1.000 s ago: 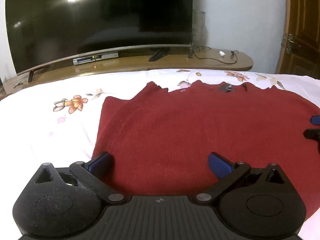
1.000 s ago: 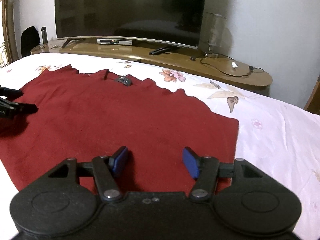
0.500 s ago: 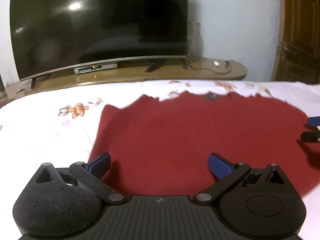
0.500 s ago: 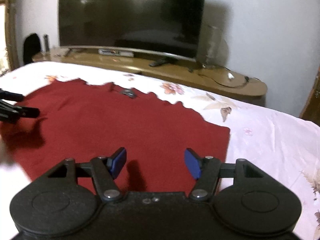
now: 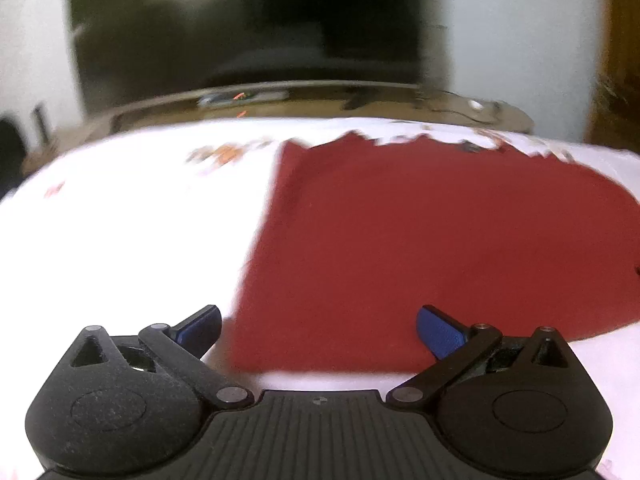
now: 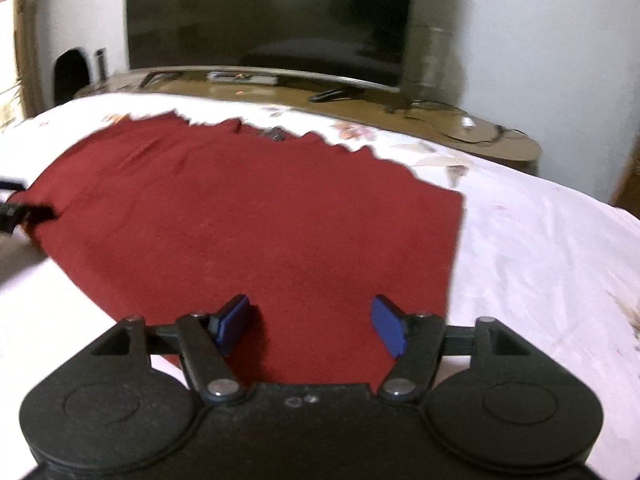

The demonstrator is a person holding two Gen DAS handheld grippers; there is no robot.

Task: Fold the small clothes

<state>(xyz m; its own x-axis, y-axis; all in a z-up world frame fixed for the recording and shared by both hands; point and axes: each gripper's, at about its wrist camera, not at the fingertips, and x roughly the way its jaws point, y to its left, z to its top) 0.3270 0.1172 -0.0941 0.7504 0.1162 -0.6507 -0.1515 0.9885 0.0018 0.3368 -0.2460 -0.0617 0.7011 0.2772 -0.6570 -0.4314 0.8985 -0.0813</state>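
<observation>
A dark red knitted garment (image 5: 420,240) lies spread flat on the white floral bed sheet (image 5: 120,240). My left gripper (image 5: 318,326) hovers open over the garment's near left corner; its left finger is above the sheet, its right finger above the cloth. In the right wrist view the same garment (image 6: 260,216) fills the middle. My right gripper (image 6: 310,322) stands open above the near edge towards the right side, nothing between its blue pads. The tips of the left gripper (image 6: 24,210) show at the far left of that view. Both views are motion blurred.
A large dark television (image 6: 268,16) stands on a wooden console (image 6: 440,120) beyond the bed, with cables and a set-top box on it. A small dark tag (image 6: 276,134) sits at the garment's far edge. A wooden door (image 5: 616,60) is at the right.
My left gripper has slid left, so the garment's left edge now lies between its fingers. The right gripper has shifted slightly, towards the garment's right side. Both stay open.
</observation>
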